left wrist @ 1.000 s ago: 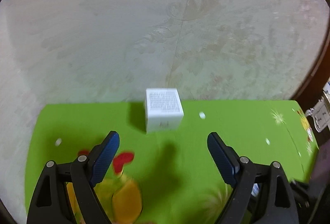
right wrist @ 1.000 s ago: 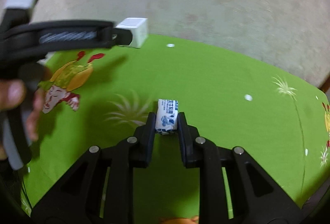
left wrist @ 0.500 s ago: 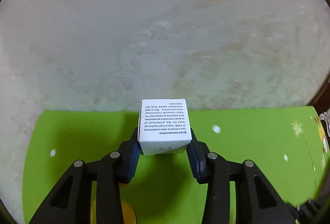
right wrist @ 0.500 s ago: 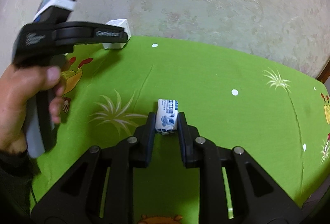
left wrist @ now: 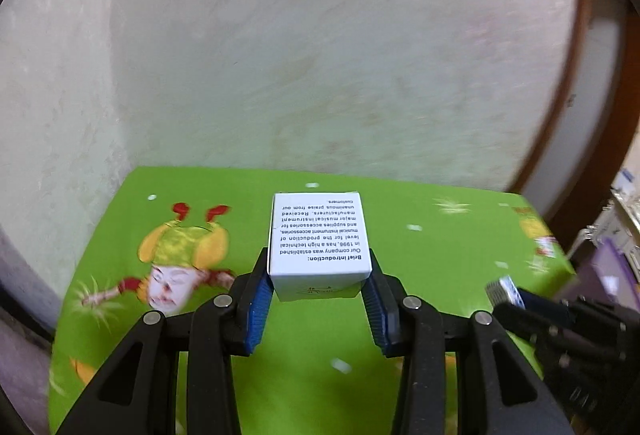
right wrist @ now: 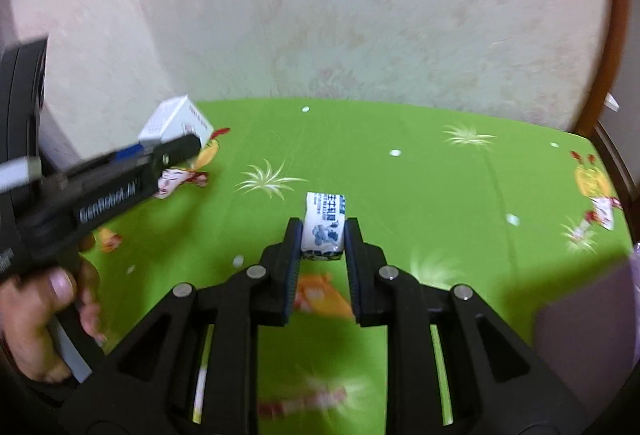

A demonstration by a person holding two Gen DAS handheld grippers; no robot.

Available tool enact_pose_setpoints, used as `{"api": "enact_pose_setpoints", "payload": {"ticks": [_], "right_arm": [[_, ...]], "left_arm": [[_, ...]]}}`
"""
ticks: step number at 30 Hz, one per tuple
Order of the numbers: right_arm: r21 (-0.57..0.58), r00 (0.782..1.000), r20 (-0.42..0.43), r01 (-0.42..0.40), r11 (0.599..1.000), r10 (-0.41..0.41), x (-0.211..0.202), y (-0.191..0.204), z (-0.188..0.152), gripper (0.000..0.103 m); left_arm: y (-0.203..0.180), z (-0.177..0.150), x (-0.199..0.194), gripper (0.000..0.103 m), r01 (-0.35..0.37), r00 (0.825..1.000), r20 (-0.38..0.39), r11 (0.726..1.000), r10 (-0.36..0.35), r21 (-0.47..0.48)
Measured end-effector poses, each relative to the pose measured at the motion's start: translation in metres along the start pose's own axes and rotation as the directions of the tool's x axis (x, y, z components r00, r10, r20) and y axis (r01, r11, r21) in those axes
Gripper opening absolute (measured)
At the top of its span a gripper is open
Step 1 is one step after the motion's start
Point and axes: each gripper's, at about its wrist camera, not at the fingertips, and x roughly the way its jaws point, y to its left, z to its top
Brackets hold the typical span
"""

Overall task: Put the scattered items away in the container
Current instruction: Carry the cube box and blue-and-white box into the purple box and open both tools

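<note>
Gripping a small white box (left wrist: 319, 241) printed with black text, the left gripper (left wrist: 320, 299) holds it between its blue pads, lifted clear above the green tablecloth (left wrist: 420, 267) — the jaws pressed against the box's two sides. From the right wrist view the same box (right wrist: 176, 121) hangs over the cloth's far left corner, with a person's hand (right wrist: 44, 311) wrapped round the gripper's handle. The right gripper (right wrist: 322, 239) is clamped narrowly on a white-and-blue wrapped candy (right wrist: 323, 229), held upright between its pads above the middle of the tabletop. Cartoon figures (left wrist: 180, 263), white dots and pale leaf sprays mark the cloth, which runs back to a pale patterned wall (left wrist: 320, 55). A purple shape (right wrist: 588, 319) sits blurred at the tabletop's near right edge — too unclear to identify.
</note>
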Motion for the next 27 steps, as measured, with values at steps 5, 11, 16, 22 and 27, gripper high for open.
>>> {"api": "enact_pose_setpoints", "payload": {"ticks": [5, 11, 16, 22, 27], "right_arm": [[0.061, 0.998, 0.056, 0.019, 0.998, -0.023, -0.068, -0.036, -0.018, 0.023], [0.128, 0.993, 0.107, 0.046, 0.991, -0.06, -0.144, -0.094, -0.049, 0.023], [0.193, 0.984, 0.137, 0.082, 0.978, -0.11, -0.203, -0.154, -0.083, 0.023], [0.264, 0.985, 0.144, 0.058, 0.963, -0.099, -0.227, -0.215, -0.116, 0.023], [0.283, 0.986, 0.156, 0.02, 0.959, -0.066, -0.221, -0.251, -0.122, 0.024]], "left_arm": [[-0.056, -0.005, -0.04, 0.042, 0.084, 0.996, 0.035, 0.996, -0.085, 0.033], [-0.145, -0.017, -0.077, 0.042, 0.203, 0.977, 0.026, 0.964, -0.21, 0.17], [-0.216, -0.036, -0.101, 0.042, 0.269, 0.96, -0.004, 0.925, -0.278, 0.269], [-0.296, -0.06, -0.112, 0.042, 0.288, 0.955, -0.042, 0.879, -0.295, 0.379], [-0.347, -0.061, -0.095, 0.042, 0.249, 0.966, -0.06, 0.853, -0.25, 0.459]]}}
